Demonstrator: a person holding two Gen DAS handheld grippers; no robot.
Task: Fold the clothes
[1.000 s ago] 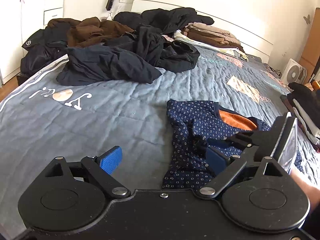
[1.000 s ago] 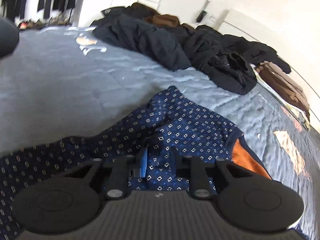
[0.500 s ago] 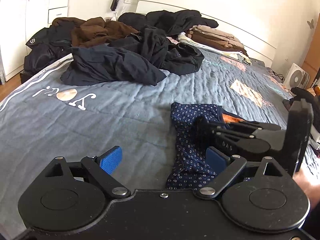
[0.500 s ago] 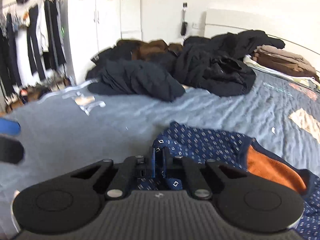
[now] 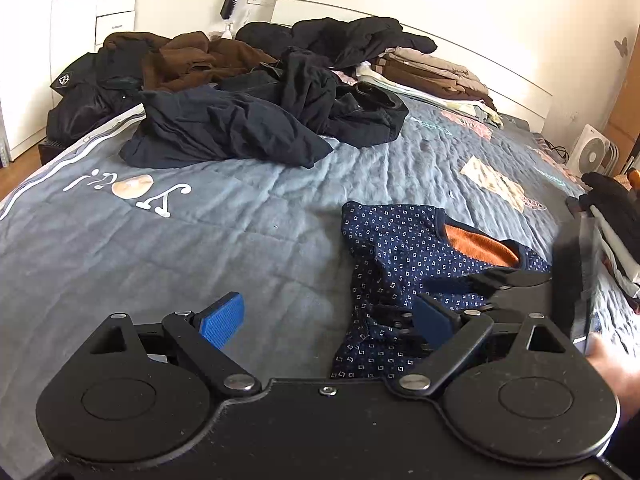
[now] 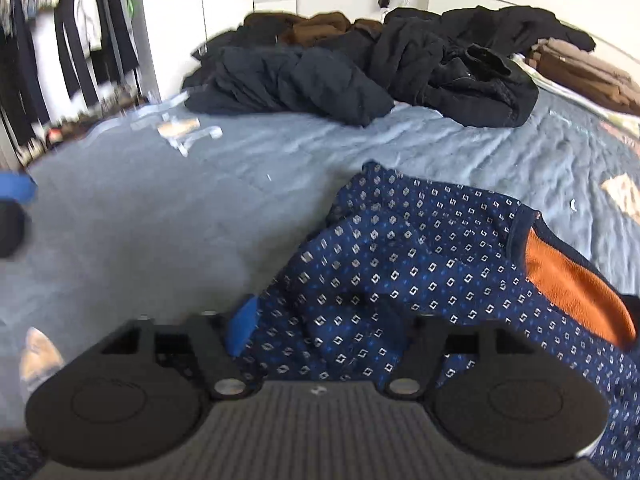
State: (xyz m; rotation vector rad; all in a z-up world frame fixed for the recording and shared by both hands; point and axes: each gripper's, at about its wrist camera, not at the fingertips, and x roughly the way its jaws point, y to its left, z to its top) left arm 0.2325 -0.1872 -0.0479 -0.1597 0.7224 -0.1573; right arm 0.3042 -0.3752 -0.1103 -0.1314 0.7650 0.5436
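Observation:
A navy patterned sweater (image 5: pixel 396 248) with an orange lining (image 5: pixel 480 246) lies on the grey bedspread (image 5: pixel 200 232), its sleeve folded over the body. It also shows in the right wrist view (image 6: pixel 420 264). My left gripper (image 5: pixel 328 316) is open and empty, low over the bed beside the sweater's left edge. My right gripper (image 6: pixel 332 324) is open, its jaws spread over the folded sleeve; the fabric lies loose between them. The right gripper also shows in the left wrist view (image 5: pixel 500 280), resting over the sweater.
A heap of dark and brown clothes (image 5: pixel 248 92) fills the far half of the bed. Folded beige and brown garments (image 5: pixel 432 72) are stacked by the headboard. A fan (image 5: pixel 592 156) stands on the right. A clothes rack (image 6: pixel 60 40) stands at the left.
My right gripper carried the sleeve over the sweater's body, then opened and let it go. The left gripper stayed open and nearly still.

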